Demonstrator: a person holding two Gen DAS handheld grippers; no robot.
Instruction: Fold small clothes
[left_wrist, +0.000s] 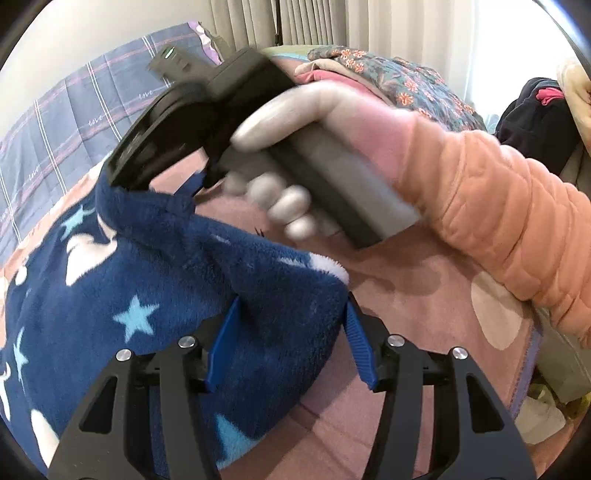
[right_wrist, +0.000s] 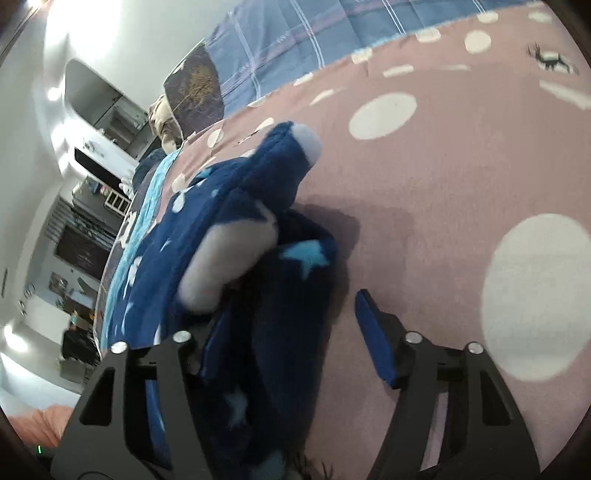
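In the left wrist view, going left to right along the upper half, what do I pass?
Plaid blue quilt → right gripper, nosed into the navy star fleece garment → gloved hand on its handle → orange quilted sleeve → dark clothes pile at the far right edge.

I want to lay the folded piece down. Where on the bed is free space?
Free: the pink dotted bedspread right of the blue star garment, up toward the plaid blanket. Crowded: the bed's far end, where a floral clothes pile lies.
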